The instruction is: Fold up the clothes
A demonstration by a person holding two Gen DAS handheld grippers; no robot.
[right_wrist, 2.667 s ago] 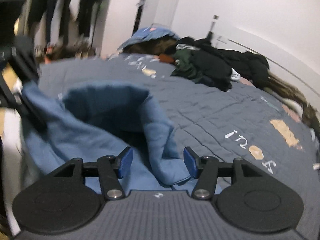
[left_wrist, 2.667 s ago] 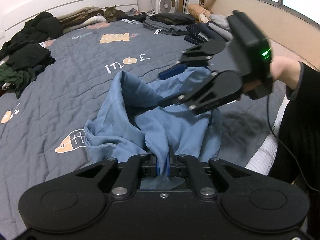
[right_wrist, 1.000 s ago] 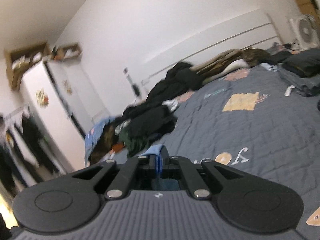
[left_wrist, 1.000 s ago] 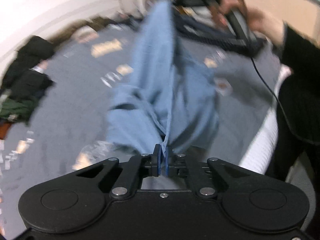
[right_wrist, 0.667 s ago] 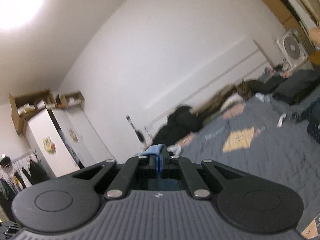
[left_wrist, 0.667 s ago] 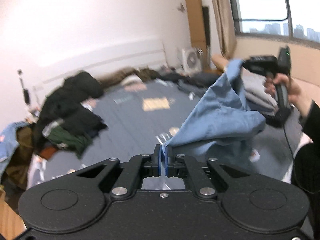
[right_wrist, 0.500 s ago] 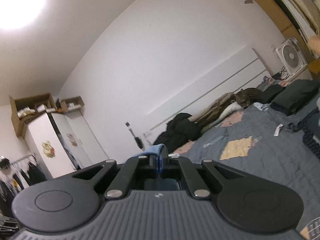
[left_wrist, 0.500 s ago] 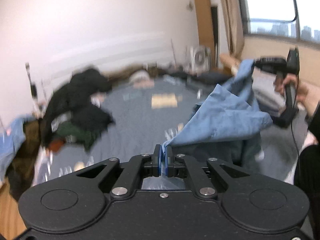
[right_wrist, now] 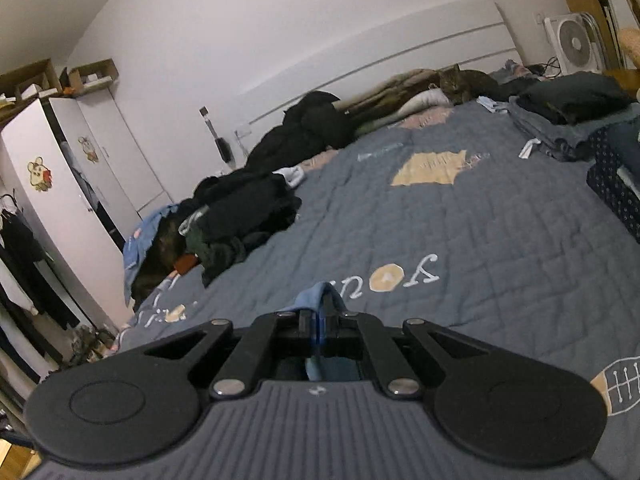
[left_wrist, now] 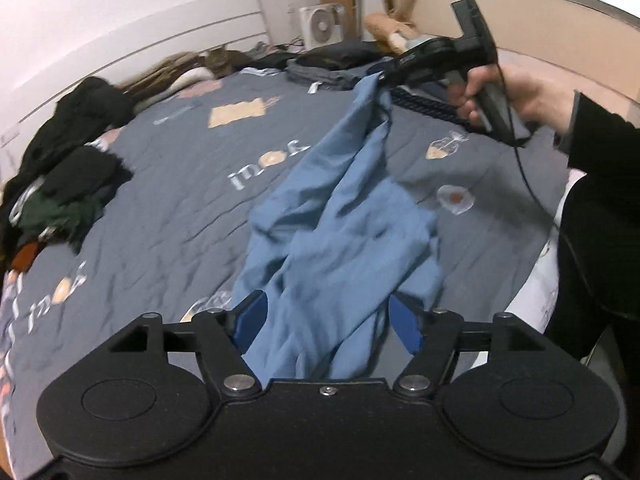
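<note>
Below on the bed (left_wrist: 168, 216), your left gripper (left_wrist: 326, 318) has just sprung open, dropping the shirt (left_wrist: 344, 224) between its jaws; your right gripper (right_wrist: 321, 322) stays clenched on a corner, so regrasp next.

Your left tongs (left_wrist: 326, 317): jaws wide apart, just been opening; blue pads (left_wrist: 405, 322) stand clear either side of blue garment (left_wrist: 340, 240), cloth lying loose between them, not pressed. Tongs angled downward. Your right tongs (right_wrist: 320, 320): jaws clamped tight on corner of that garment, fold poking up above pads. In left wrist view your right hand (left_wrist: 516, 96) wraps black handle, arm held out in dark sleeve (left_wrist: 600, 140), tongs tip raised, garment hanging from it.
</note>
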